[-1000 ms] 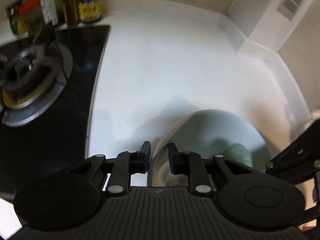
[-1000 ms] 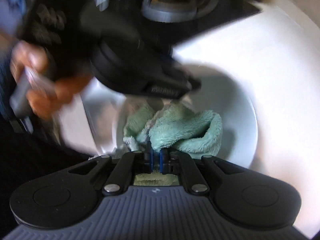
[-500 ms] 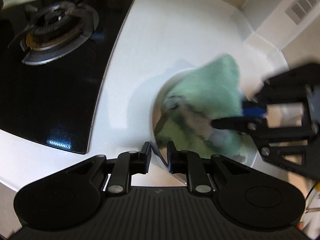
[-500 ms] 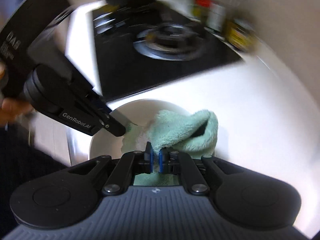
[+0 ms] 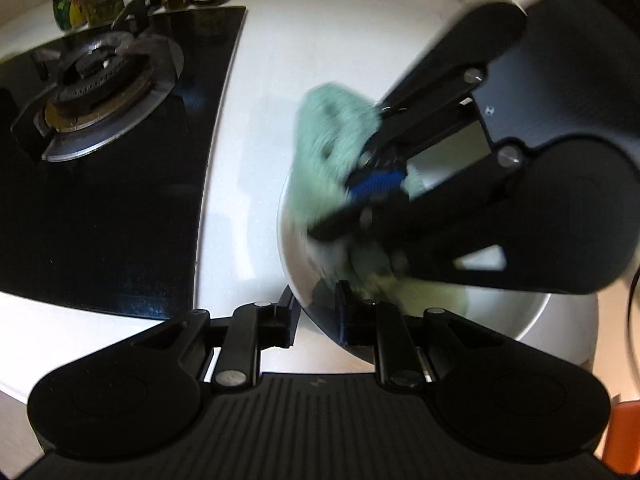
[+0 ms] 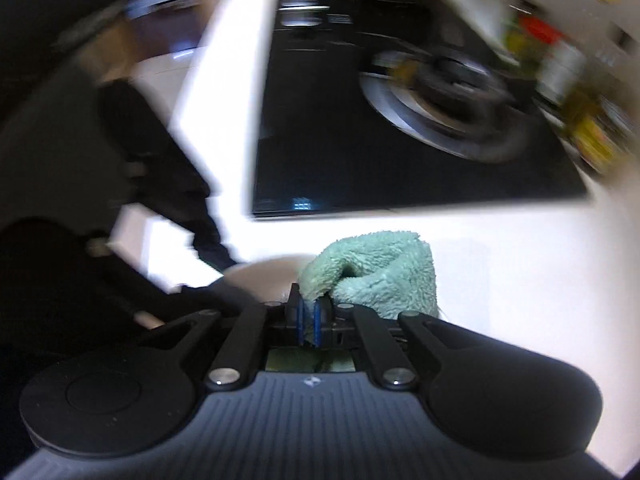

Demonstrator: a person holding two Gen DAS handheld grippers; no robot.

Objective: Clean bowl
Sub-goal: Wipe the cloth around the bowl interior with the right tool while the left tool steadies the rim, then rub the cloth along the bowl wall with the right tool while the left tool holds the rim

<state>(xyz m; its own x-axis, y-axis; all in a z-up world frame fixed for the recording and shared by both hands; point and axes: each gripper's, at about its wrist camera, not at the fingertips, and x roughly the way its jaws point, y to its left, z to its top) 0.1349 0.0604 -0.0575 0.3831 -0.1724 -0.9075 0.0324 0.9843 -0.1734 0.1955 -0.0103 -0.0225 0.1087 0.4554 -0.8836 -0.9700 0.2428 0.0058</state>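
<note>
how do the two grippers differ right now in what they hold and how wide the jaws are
The left gripper straddles the rim of the bowl with a clear gap between its jaws, which are opening; the right gripper is shut on the green cloth with its blue pads nearly together. The left one sits at the bowl's near edge; the right one reaches into the bowl from above. Both are black and point steeply down.

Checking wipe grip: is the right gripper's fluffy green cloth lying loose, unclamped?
No, the right gripper has its blue pads pinched on the fluffy green cloth.
</note>
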